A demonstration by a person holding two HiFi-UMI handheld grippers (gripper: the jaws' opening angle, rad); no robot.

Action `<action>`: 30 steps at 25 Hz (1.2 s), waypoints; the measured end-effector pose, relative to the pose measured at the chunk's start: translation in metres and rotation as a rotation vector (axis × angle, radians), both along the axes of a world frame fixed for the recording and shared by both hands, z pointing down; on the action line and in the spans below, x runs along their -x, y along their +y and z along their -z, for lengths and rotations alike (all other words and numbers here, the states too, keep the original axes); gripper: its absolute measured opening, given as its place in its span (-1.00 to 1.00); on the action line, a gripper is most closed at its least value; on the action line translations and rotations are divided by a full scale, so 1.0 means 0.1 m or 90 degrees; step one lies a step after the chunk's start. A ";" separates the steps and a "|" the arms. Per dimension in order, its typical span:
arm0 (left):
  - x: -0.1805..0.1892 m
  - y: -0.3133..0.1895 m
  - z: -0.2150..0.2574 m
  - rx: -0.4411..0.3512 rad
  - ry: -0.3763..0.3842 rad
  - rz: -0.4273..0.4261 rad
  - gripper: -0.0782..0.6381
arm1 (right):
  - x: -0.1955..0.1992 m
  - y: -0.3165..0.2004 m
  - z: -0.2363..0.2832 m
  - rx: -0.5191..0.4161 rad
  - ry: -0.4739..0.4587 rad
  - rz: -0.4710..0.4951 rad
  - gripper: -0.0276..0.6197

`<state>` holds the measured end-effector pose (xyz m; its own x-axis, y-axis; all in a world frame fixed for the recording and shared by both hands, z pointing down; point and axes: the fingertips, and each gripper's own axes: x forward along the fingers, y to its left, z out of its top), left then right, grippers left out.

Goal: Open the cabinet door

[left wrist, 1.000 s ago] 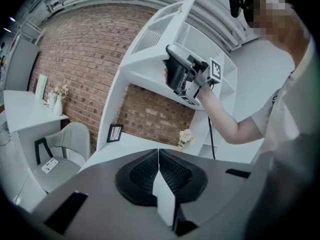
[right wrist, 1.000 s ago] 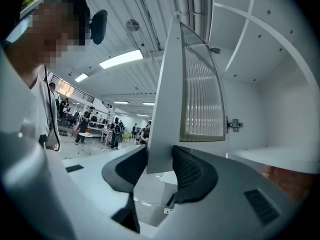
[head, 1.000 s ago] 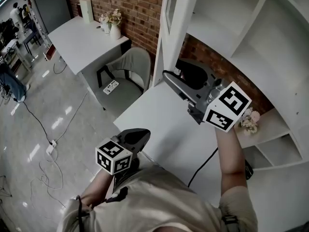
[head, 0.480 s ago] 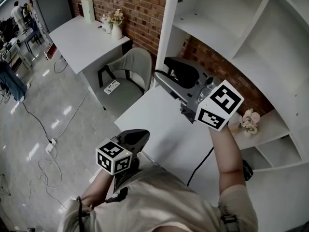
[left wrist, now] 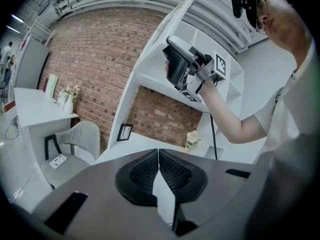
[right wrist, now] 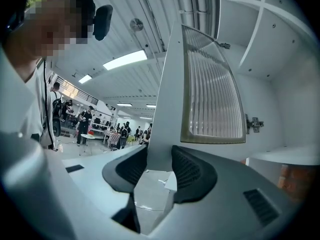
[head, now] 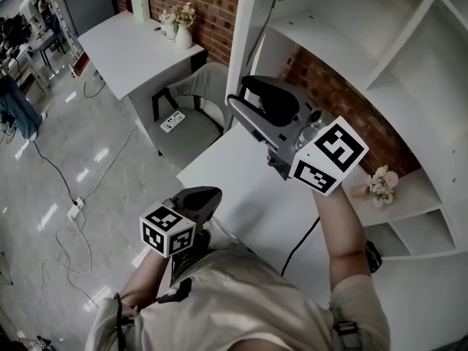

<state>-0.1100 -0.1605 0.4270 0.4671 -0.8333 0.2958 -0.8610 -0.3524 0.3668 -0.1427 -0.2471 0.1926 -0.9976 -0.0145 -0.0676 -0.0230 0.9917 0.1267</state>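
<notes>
Right gripper (right wrist: pixel 159 156): fingers (right wrist: pixel 192 171) clamp the free edge of the cabinet door (right wrist: pixel 167 104).
Cabinet door: stands out from the shelves (head: pixel 344 42).
Left gripper (left wrist: pixel 158 154): fingers (left wrist: pixel 175 171) pressed together, empty, well below the cabinet door.

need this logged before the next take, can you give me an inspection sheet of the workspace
surface: white desk under the shelves
job's things: cabinet door standing open, ribbed glass panel
clutter: flowers on a low shelf; picture frame by the shelf upright
grippers: right hand-held gripper clamped on the door's edge; left hand-held gripper shut, empty, held low
cables: black cable across the desk; floor power strip with loose leads
surroundings: brick wall, grey chair, second desk with a vase
</notes>
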 end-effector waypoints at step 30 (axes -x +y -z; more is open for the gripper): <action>1.03 -0.09 -0.09 -0.003 0.028 0.024 -0.73 | 1.05 -0.39 -0.01 -0.065 0.022 -0.136 -0.82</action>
<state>-0.2135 -0.1694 0.4359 0.4481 -0.8516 0.2722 -0.8567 -0.3221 0.4029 -0.2482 -0.2862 0.1934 -0.9742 -0.2208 -0.0456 -0.2253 0.9465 0.2309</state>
